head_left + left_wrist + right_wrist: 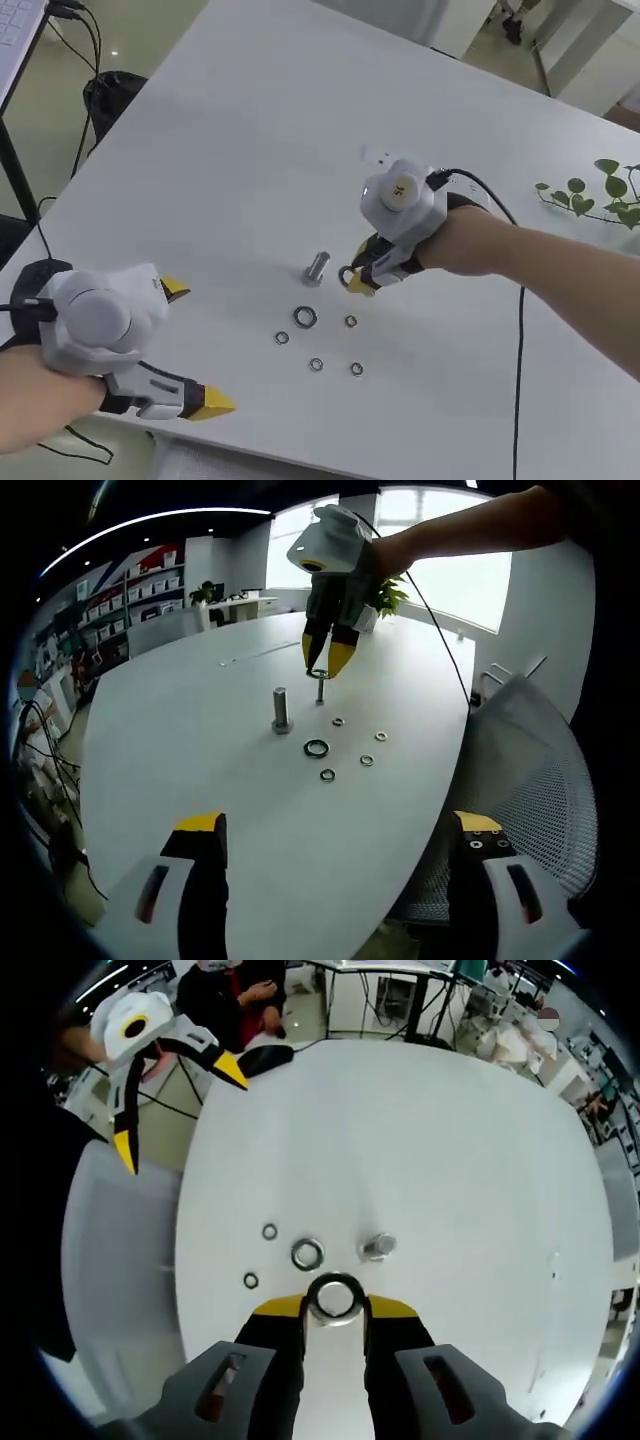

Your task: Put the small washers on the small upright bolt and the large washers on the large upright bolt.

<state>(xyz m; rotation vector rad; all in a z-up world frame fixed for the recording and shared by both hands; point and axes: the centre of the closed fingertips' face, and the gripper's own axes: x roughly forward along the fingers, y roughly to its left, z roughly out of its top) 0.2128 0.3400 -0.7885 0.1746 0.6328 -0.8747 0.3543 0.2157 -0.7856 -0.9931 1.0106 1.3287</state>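
Washers (305,317) are lying loose on the surface (220,150), and one more is sitting in a tool. At the left, the left tool (195,346) is hanging near the surface's edge, its jaws standing wide apart and holding nothing. Moving right, the big bolt (316,268) is standing upright, bare as far as I can tell, with the loose washers spreading just in front of it (one large ring, four small ones). Further right, the right tool (354,275) is pinching the held washer (335,1278), jaws clamped on its rim, the ring hanging just beside the big bolt's head. In the left gripper view that ring is hovering over the small bolt (320,692), yet it is looking about as wide as the large loose one, so the step in hand is probably carrying a large washer to the big bolt. The next move is calling for bringing the hole over the big bolt's top, keeping the ring level, lowering it, then letting go.
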